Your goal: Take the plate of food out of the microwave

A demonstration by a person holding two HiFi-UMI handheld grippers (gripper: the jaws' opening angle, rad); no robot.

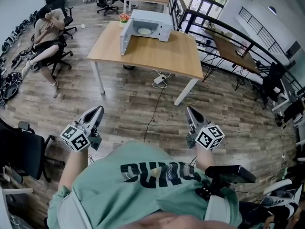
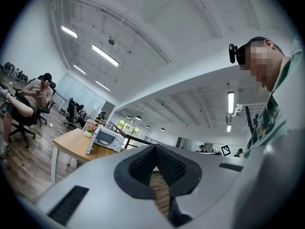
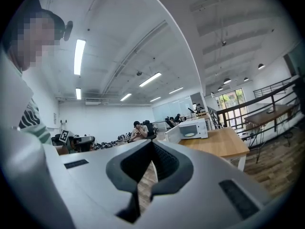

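- This is an open office with a brown wooden plank floor (image 1: pixel 128 104) and a white ceiling with strip lights.
- At the far left, one person (image 1: pixel 45 32) sits in a black swivel office chair (image 1: pixel 64 56), well apart from the table.
- Left of centre, close to the wearer's green T-shirt (image 1: pixel 143 185), is the left gripper (image 1: pixel 97 111). It is grey with one marker cube and points out over the floor. Its two jaws meet at the tips, with nothing between them.
- In the middle stands one light wooden table with white legs (image 1: pixel 162 56), well apart from both grippers.
- At the table's far end sits one white microwave oven (image 1: pixel 152 23), with its door (image 1: pixel 125 39) swung open to the left.
- One white round plate (image 1: pixel 144 31) lies inside the microwave's cavity. Whatever is on it is too small to make out.
- Just beside the microwave's back left corner is one small pot of red flowers (image 1: pixel 124 18).
- One white power strip (image 1: pixel 159 79) lies on the floor beneath the table's near edge.
- Right of centre, the right gripper (image 1: pixel 190 111) matches the first. Its jaws are closed tight and empty.
- At the far right, a black metal railing (image 1: pixel 224 30) runs beside one dark wooden desk (image 1: pixel 233 51).
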